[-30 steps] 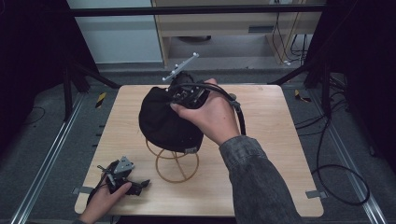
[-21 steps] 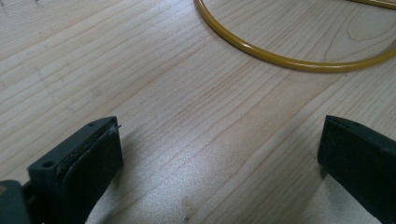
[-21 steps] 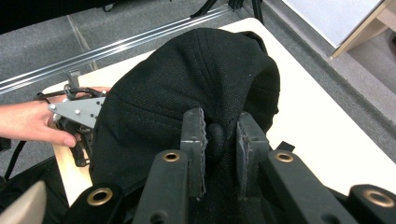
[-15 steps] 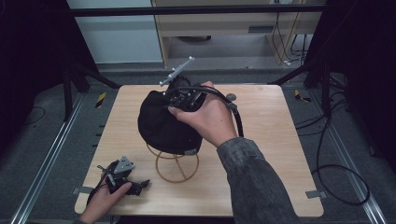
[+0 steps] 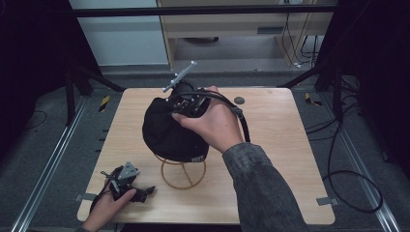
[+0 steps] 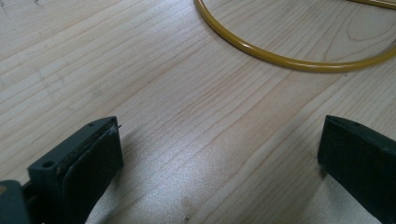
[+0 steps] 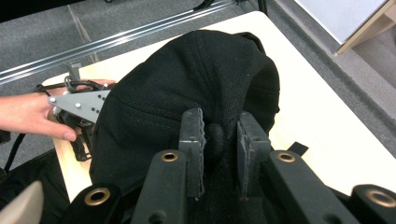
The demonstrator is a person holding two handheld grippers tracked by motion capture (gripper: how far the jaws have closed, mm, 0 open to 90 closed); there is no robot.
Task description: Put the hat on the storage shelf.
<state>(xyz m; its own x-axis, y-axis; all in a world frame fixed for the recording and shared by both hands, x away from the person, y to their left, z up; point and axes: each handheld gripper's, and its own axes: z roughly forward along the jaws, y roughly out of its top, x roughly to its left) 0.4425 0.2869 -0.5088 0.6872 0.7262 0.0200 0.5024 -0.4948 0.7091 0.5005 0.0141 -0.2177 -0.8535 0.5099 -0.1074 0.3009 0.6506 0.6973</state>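
Right tool (image 7: 219, 140) pinched on black cap (image 7: 187, 88), stand top hidden; left tool (image 6: 219, 158) wide open, empty.

Looks like a lab or recording rig: bare wooden worktop (image 5: 280, 145) inside a dark metal frame (image 5: 193, 8), floor rails (image 5: 43, 179) alongside, loose cables (image 5: 348, 179) at right, grey carpet.
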